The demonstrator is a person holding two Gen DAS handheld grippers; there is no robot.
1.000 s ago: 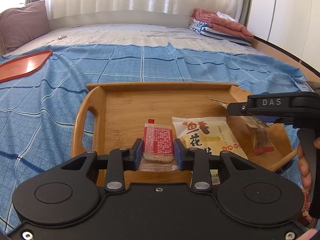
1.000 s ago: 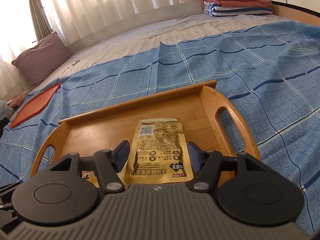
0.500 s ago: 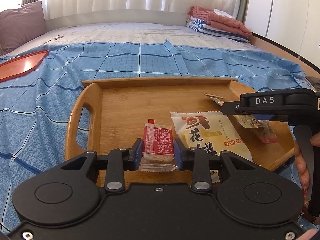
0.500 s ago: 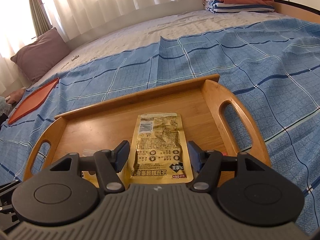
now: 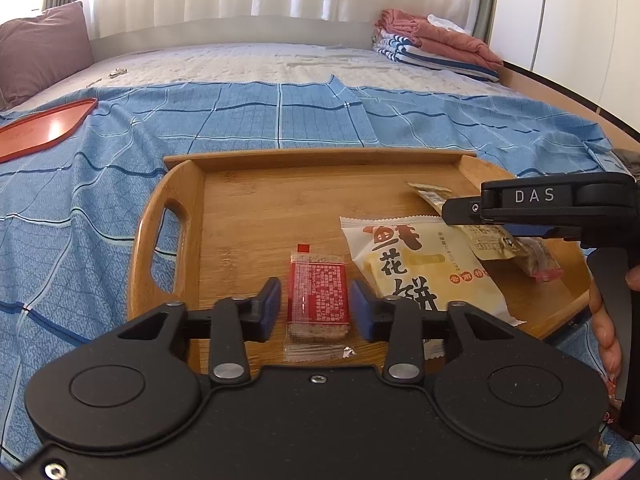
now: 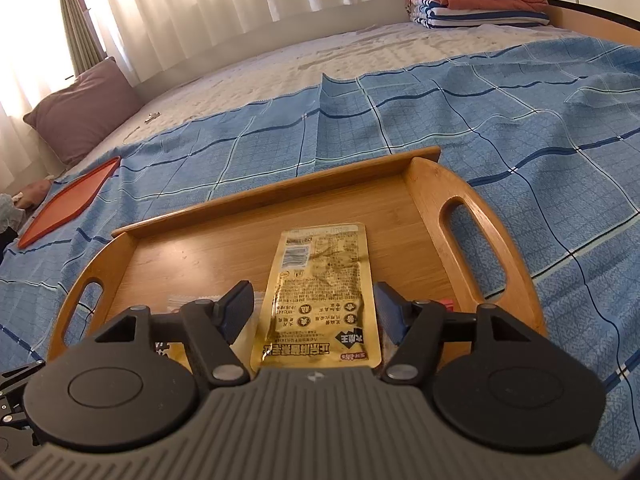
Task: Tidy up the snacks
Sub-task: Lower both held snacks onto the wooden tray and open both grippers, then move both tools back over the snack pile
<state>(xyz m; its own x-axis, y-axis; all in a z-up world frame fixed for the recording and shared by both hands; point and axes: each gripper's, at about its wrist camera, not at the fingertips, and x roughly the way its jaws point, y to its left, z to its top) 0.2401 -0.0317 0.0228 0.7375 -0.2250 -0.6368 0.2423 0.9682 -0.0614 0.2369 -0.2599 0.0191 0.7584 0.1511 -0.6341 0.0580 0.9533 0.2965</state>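
Note:
A wooden tray [image 5: 248, 200] with handles lies on the blue checked bedspread. In the left wrist view my left gripper [image 5: 317, 309] is open, its pads either side of a small red-wrapped bar [image 5: 318, 297] that rests on the tray, with a gap on each side. A white pastry pack [image 5: 420, 268] lies to its right. In the right wrist view my right gripper [image 6: 316, 312] is open around a gold pouch [image 6: 320, 292] lying flat on the tray [image 6: 424, 208]. The right gripper's body [image 5: 552, 204] shows at the right of the left view.
A red plastic lid [image 5: 40, 128] lies on the bed to the left. A purple pillow [image 6: 80, 108] and folded blankets [image 5: 436, 48] sit at the far side. Another small red-edged snack [image 5: 540, 264] lies at the tray's right end.
My left gripper has opened and let go of the red-wrapped bar, which now rests on the tray. The right gripper stays open over the gold pouch.

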